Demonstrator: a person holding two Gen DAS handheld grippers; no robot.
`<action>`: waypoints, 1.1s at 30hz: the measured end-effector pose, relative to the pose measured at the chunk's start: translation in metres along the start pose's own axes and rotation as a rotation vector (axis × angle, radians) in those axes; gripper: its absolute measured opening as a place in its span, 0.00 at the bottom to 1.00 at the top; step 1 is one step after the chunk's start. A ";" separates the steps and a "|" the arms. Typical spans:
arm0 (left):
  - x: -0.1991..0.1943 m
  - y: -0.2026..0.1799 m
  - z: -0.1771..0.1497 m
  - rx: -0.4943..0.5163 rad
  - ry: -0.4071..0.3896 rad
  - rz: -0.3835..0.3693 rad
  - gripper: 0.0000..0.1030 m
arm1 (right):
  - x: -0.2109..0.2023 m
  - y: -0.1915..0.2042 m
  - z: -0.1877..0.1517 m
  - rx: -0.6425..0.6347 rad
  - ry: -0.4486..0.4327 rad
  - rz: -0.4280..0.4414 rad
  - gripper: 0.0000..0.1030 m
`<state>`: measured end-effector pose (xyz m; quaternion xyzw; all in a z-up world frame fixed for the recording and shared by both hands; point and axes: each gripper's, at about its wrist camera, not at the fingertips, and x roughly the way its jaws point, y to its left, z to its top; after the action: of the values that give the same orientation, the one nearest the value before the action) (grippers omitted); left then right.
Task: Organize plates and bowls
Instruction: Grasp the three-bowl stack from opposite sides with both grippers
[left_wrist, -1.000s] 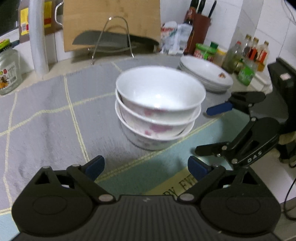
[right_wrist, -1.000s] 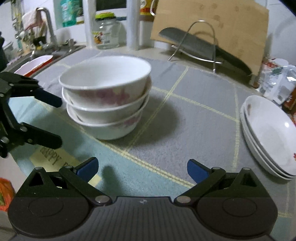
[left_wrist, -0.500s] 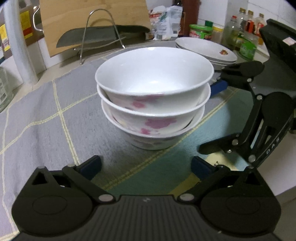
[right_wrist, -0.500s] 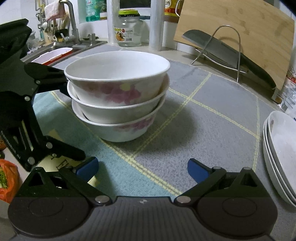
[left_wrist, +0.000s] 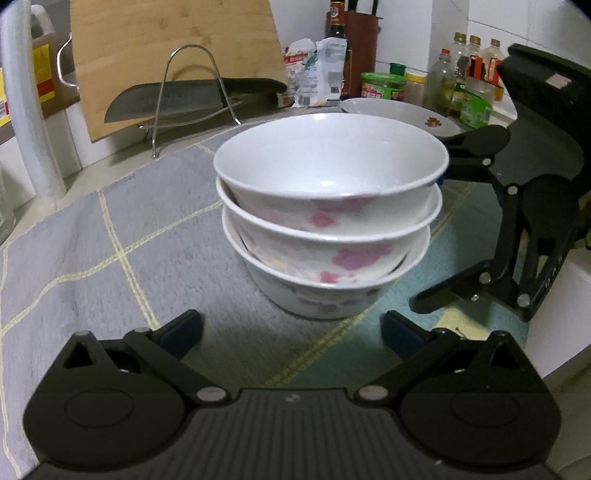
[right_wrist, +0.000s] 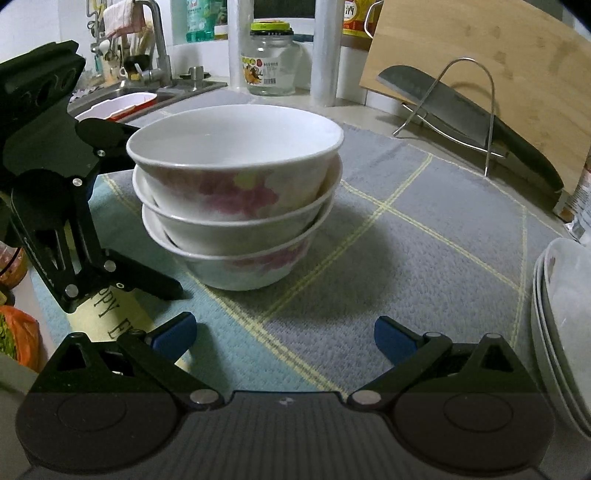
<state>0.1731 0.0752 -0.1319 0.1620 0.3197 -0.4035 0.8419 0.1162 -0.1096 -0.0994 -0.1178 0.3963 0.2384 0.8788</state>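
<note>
Three white bowls with pink flowers stand nested in a stack (left_wrist: 328, 206) (right_wrist: 236, 184) on a grey and teal mat (left_wrist: 110, 240). My left gripper (left_wrist: 291, 330) is open just in front of the stack, with nothing between its pads. My right gripper (right_wrist: 284, 334) is open too and faces the stack from the other side. In each wrist view the other gripper's fingers (left_wrist: 472, 142) (right_wrist: 110, 129) reach toward the stack's side, one by the top rim and one by the base; whether they touch is unclear. A pile of white plates (left_wrist: 399, 114) (right_wrist: 565, 314) sits further along the mat.
A cleaver on a wire rack (left_wrist: 192, 99) leans before a wooden cutting board (right_wrist: 498, 55) at the back. Bottles and jars (left_wrist: 465, 81) crowd the corner behind the plates. A glass jar (right_wrist: 271, 59) and a sink (right_wrist: 122, 99) lie past the mat. The counter edge (left_wrist: 554, 295) is close.
Both grippers have closed in on the bowl stack and sunk lower, so it looms larger in both views. The left jaws have widened a little.
</note>
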 end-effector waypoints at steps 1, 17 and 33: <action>0.001 0.001 0.001 0.010 -0.001 -0.010 1.00 | 0.001 0.000 0.001 -0.001 0.004 0.001 1.00; 0.008 0.017 0.013 0.131 0.039 -0.163 0.99 | 0.014 -0.002 0.018 -0.080 0.044 0.057 1.00; 0.003 0.021 0.033 0.145 0.058 -0.213 0.93 | 0.014 -0.007 0.049 -0.348 0.064 0.234 0.91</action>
<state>0.2048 0.0685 -0.1091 0.1994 0.3292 -0.5078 0.7707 0.1594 -0.0912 -0.0777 -0.2284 0.3878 0.4001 0.7984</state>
